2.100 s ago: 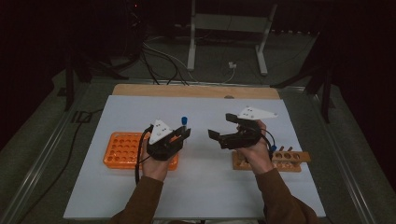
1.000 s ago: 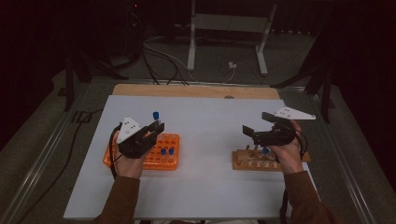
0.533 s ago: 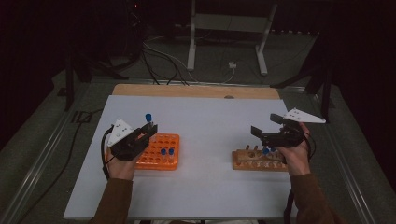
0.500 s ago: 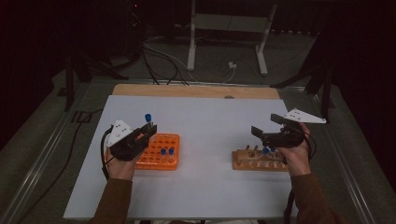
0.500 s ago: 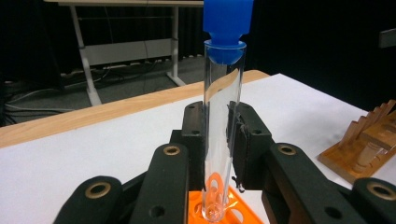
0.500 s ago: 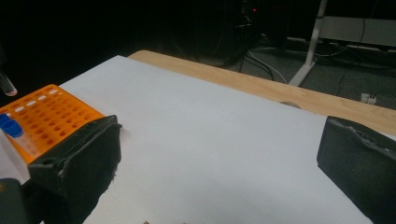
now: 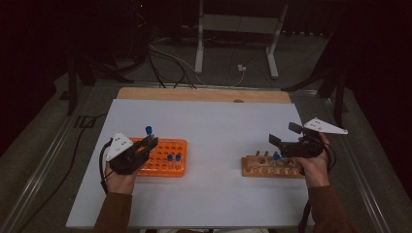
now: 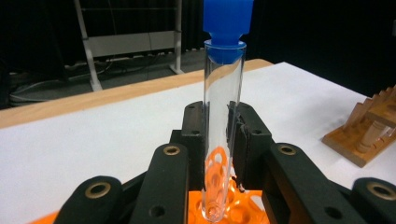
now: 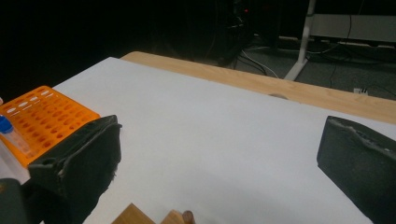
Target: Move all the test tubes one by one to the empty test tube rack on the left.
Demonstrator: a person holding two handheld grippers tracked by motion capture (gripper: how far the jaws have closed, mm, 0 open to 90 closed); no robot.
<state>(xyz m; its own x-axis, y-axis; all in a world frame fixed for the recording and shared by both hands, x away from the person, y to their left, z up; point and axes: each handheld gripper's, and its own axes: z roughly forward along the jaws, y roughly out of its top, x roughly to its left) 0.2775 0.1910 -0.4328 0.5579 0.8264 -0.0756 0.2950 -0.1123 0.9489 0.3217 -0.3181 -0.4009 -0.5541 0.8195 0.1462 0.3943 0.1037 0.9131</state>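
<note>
My left gripper (image 7: 147, 143) is shut on a clear test tube (image 8: 221, 126) with a blue cap (image 7: 148, 129), held upright just above the left part of the orange rack (image 7: 172, 160). In the left gripper view the tube's round bottom hangs right over the rack's holes (image 8: 243, 207). Two blue-capped tubes (image 7: 174, 158) stand in that rack. My right gripper (image 7: 283, 136) is open with nothing between its pads, hovering over the wooden rack (image 7: 272, 167), where one blue-capped tube (image 7: 276, 157) stands. The right gripper view looks across the white table toward the orange rack (image 9: 42, 119).
A white mat (image 7: 218, 126) covers the table, with a wooden strip (image 7: 204, 94) along its far edge. A white metal stand (image 7: 233, 29) and loose cables (image 7: 170, 58) lie on the dark floor beyond. The mat's middle lies between the two racks.
Both hands have moved apart: the left with its tube went left and down onto the orange rack, the right went out over the wooden rack and lowered a little.
</note>
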